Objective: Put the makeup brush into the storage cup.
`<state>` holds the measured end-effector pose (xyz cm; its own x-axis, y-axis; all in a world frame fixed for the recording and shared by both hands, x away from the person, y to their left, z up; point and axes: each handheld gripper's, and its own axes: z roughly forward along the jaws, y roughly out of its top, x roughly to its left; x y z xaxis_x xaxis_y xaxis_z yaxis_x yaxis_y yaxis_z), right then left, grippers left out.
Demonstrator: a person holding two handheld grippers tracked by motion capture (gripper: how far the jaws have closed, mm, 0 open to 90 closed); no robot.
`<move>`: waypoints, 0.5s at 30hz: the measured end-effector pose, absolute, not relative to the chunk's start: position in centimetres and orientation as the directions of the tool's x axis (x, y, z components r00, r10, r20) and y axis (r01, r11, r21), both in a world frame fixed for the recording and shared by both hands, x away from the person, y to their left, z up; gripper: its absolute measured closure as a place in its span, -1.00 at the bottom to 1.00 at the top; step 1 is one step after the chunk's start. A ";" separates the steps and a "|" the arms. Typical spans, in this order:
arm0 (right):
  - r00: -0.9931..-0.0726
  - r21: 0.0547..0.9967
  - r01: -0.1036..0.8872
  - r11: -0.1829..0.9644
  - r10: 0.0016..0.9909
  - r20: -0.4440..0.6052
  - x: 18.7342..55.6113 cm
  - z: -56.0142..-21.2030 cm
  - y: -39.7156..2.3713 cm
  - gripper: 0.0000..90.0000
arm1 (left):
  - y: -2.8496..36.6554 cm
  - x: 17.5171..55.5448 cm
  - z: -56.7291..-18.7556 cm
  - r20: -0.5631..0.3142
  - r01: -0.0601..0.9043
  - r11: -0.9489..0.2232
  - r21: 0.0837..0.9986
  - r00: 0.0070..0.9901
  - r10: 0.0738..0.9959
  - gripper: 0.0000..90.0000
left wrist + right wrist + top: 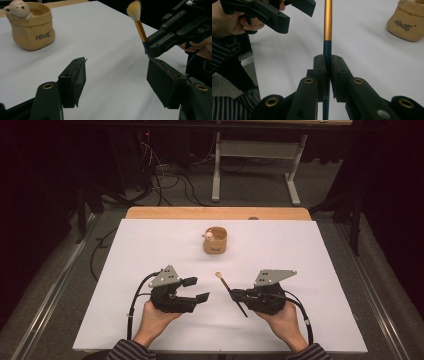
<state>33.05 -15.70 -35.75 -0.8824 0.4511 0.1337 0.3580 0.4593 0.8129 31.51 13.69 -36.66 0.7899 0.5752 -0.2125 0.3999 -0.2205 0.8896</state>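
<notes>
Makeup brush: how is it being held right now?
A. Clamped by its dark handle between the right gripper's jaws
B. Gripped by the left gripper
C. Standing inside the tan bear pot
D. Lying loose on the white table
A: the right gripper has its jaws shut on the dark handle of the makeup brush, whose bristles point up and away, while the left gripper stands open beside it.

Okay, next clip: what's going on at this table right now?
A person works at a white table with a hand-held gripper in each hand. The right hand-held gripper is shut on the dark handle of a small brush with a gold ferrule and pale bristles, bristles pointing toward the far side of the table. The left hand-held gripper is open and holds nothing, close beside the brush. A tan sack-shaped ceramic pot with a little bear on its rim stands farther back, untouched.
</notes>
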 end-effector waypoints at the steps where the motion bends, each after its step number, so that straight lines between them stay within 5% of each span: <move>1: -0.883 0.814 0.355 0.460 0.450 0.131 33.1 -35.7 -15.7 0.89 | 13.5 31.5 -36.6 -0.210 0.396 -0.222 0.891 0.794 0.571 -0.25; 15: -0.888 0.816 0.342 0.467 0.445 0.118 33.0 -35.9 -14.7 0.89 | 12.7 31.5 -36.8 -0.214 0.384 -0.202 0.901 0.797 0.565 -0.15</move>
<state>33.01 -14.70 -35.89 -0.8876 0.4454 0.1176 0.3423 0.4667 0.8155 31.46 12.72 -36.76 0.7972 0.5646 -0.2137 0.3844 -0.2018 0.9008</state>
